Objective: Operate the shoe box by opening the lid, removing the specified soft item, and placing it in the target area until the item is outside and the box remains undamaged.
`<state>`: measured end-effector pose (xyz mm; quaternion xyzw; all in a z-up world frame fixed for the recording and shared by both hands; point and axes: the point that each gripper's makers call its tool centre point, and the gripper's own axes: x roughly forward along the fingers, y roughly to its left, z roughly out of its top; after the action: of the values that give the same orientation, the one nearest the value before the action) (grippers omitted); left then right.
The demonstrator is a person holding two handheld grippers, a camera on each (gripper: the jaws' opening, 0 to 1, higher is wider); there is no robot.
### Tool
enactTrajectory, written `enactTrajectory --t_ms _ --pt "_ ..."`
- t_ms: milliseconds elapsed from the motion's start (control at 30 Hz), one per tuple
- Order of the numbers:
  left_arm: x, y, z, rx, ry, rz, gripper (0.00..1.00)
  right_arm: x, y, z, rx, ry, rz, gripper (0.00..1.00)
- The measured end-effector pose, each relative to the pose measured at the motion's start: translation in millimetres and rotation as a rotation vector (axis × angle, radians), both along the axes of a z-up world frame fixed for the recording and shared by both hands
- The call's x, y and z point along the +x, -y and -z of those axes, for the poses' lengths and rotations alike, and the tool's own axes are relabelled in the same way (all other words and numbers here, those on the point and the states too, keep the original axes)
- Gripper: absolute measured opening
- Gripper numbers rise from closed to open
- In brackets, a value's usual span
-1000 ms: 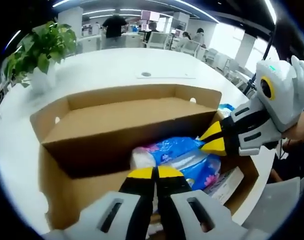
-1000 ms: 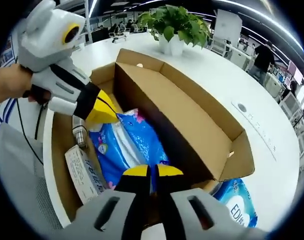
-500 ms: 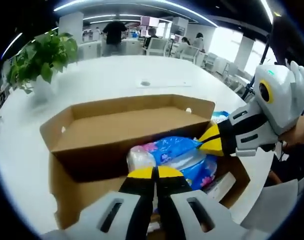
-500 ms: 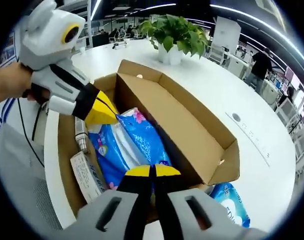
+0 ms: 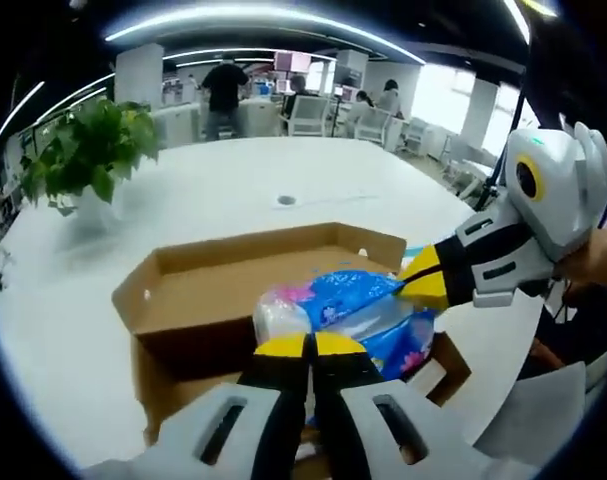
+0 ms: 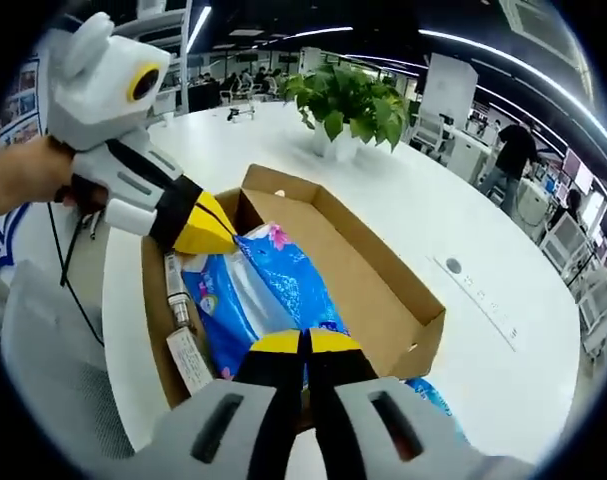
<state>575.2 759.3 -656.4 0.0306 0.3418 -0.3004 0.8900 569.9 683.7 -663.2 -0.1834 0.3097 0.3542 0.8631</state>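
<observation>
Two claws pinch blue tissue pack [image 5: 358, 310] above shoe box [image 5: 223, 300]; print unreadable.

Potted plant [image 5: 83, 160] on white table [image 5: 233, 200]

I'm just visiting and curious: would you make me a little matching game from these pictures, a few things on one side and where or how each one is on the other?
Things:
1. blue tissue pack
2. shoe box lid
3. potted plant
4. small white carton

Places or states:
a. standing on the white table beyond the box
b. folded open
c. lying inside the box against its wall
d. pinched at both ends by the left gripper and right gripper

Pairs: 1-d, 2-b, 3-a, 4-c
</observation>
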Motion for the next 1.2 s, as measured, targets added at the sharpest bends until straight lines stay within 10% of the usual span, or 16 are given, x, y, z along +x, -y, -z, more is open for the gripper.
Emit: enactTrajectory --t_ms 533,1200 --pt "-10.7 35 -49.0 -0.033 0.087 0.066 0.00 -5 34 -49.9 0.002 0.075 0.027 0.00" --pt "-34.1 119 -58.0 -0.032 0.133 0.212 0.00 -25 118 -59.5 -0.053 0.096 0.101 0.00"
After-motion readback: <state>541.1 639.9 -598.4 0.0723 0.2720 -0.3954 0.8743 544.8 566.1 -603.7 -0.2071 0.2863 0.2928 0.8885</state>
